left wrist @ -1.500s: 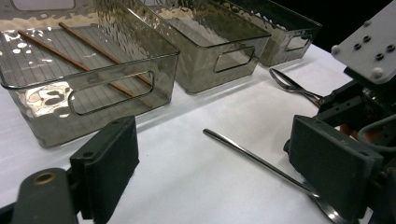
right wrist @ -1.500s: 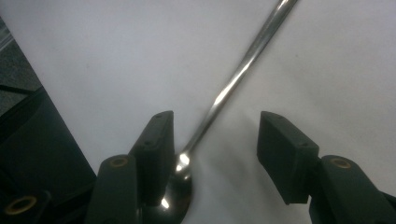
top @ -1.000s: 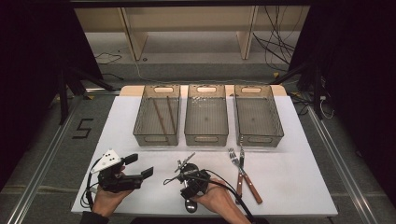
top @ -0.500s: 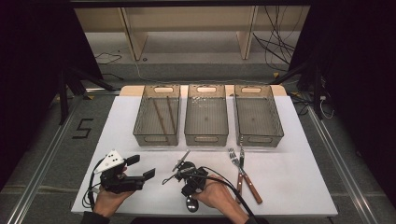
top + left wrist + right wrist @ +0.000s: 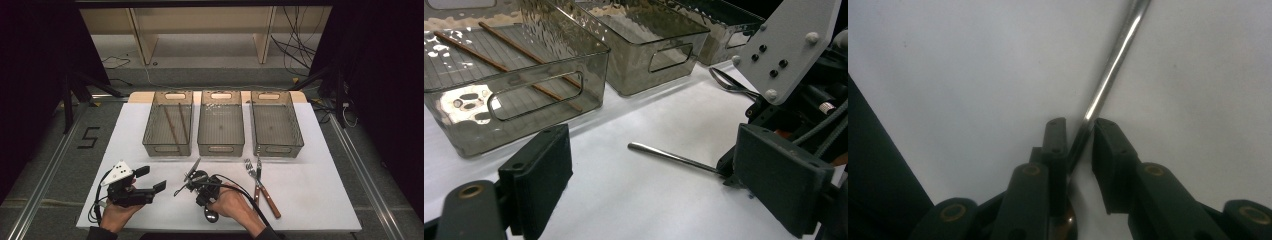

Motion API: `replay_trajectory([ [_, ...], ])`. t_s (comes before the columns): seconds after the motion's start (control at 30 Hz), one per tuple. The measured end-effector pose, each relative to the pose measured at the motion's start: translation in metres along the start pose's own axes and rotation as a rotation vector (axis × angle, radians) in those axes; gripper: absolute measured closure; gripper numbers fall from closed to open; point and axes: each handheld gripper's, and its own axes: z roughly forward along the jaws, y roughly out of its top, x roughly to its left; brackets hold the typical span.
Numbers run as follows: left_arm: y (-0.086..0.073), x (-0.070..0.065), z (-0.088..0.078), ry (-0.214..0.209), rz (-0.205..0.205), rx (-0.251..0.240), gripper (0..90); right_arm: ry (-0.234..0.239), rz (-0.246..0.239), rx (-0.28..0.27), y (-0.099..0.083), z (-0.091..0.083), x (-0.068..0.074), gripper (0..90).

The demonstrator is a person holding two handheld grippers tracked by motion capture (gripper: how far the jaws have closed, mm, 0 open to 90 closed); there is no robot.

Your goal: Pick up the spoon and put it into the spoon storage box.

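Right gripper view: a steel spoon [image 5: 1108,65] lies on the white table [image 5: 958,65], its slim handle running up and away between the two black jaws of the right gripper [image 5: 1079,137]. The jaws have just been closing; a narrow gap remains on either side of the handle, so the pads flank it without a visible press. The bowl of the spoon sits low between the jaw arms, dark and partly hidden.

High view: the spoon [image 5: 192,170] lies at the near middle of the table [image 5: 325,200], in front of the central bin, its handle pointing away and to the left; the right gripper [image 5: 200,182] covers its near part, held by the right hand [image 5: 230,202]. The left gripper [image 5: 150,180], in the left hand [image 5: 112,212], rests near the table's near left edge, well apart from the spoon, its jaws spread and holding nothing. A fork [image 5: 248,166] and a wooden-handled knife [image 5: 264,187] lie just right of the right hand. Three clear bins stand side by side farther back: the left bin [image 5: 150,142] contains two chopsticks [image 5: 172,127]; the middle bin [image 5: 221,147] and the right bin [image 5: 295,140] follow.

Left gripper view: the spoon handle [image 5: 669,155] projects from the right gripper [image 5: 729,172] across the bare table.
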Motion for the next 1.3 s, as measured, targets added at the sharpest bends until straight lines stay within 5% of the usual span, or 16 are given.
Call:
replay_trajectory([
  [0.8,-0.001,0.002,0.001,-0.001,-0.007,0.008,15.5,0.021,-0.013,-0.037,-0.006,-0.009,-0.009,90.0],
  [1.3,-0.001,0.003,0.001,-0.001,-0.014,0.005,15.5,0.026,0.034,-0.156,-0.011,-0.041,-0.026,90.0],
])
